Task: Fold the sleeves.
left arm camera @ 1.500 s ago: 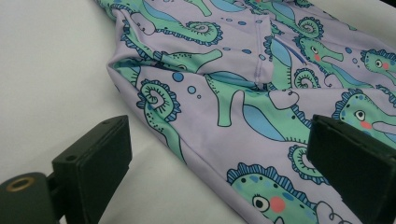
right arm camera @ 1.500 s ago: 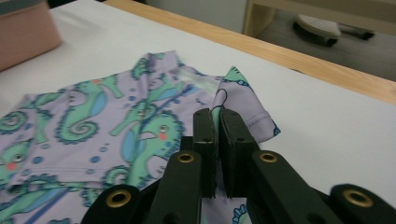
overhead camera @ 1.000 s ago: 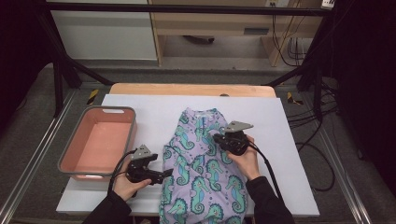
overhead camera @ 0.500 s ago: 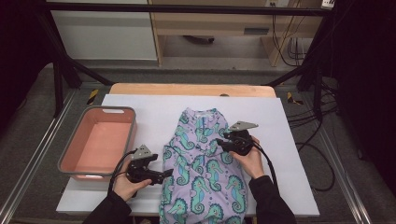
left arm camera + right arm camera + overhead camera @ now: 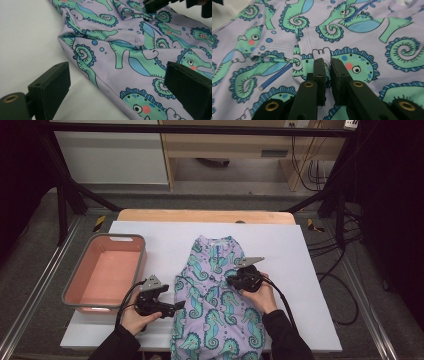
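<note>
A: Where's the seahorse-print garment (image 5: 215,305)?

B: Flat on the white sheet (image 5: 310,270), near edge hanging off at six o'clock; the pink tub (image 5: 107,272) sits at its nine o'clock.

A: The right gripper (image 5: 325,65)?

B: Its jaws have just closed, pinching a fold of the fabric mid-garment.

A: And the left gripper (image 5: 175,309)?

B: Jaws spread wide at the garment's nine o'clock edge, grasping nothing.

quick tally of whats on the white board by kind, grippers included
seahorse-print garment: 1
pink tub: 1
handheld grippers: 2, the left gripper open beside the garment's edge, the right gripper nearly shut on a pinch of its fabric
total: 4
</note>
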A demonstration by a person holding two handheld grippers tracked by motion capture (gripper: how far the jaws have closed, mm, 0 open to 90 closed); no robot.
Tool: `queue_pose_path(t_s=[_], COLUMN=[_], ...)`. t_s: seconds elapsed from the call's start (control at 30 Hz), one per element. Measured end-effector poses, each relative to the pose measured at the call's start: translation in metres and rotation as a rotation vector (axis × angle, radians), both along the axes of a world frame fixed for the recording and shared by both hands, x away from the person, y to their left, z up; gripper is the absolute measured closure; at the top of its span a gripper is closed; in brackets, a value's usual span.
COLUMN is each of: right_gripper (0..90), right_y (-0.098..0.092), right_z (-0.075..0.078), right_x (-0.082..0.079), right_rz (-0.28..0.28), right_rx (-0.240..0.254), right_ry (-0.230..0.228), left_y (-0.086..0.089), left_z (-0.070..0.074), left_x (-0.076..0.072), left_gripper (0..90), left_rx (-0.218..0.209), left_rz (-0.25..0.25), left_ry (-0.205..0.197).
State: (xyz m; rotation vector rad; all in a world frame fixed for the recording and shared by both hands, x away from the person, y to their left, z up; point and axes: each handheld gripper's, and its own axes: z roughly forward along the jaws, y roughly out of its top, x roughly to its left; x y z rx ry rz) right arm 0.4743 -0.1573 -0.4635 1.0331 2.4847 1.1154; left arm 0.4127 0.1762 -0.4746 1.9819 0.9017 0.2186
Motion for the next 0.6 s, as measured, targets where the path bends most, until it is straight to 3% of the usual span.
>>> queue_pose_path(t_s=[0.13, 0.27, 0.5, 0.6], right_gripper=[80.2, 78.0, 62.5, 56.1], right_y=[-0.004, -0.009, -0.019, -0.026], right_z=[0.007, 0.004, 0.004, 0.005], right_x=[-0.012, -0.025, -0.046, -0.053], right_rz=[-0.003, -0.011, -0.047, -0.064], right_rx=[0.016, 0.011, -0.001, 0.025], right_ry=[-0.026, -0.010, 0.025, 0.020], left_y=[0.000, -0.001, -0.002, -0.003], left_z=[0.000, 0.000, 0.001, 0.002], left_x=[0.000, -0.001, -0.002, -0.002], left_gripper=[6.2, 6.2, 6.2, 6.2], left_rx=[-0.001, 0.001, -0.005, -0.007], left_rz=[0.001, -0.003, -0.006, -0.008], left_ry=[0.000, 0.000, 0.004, 0.002])
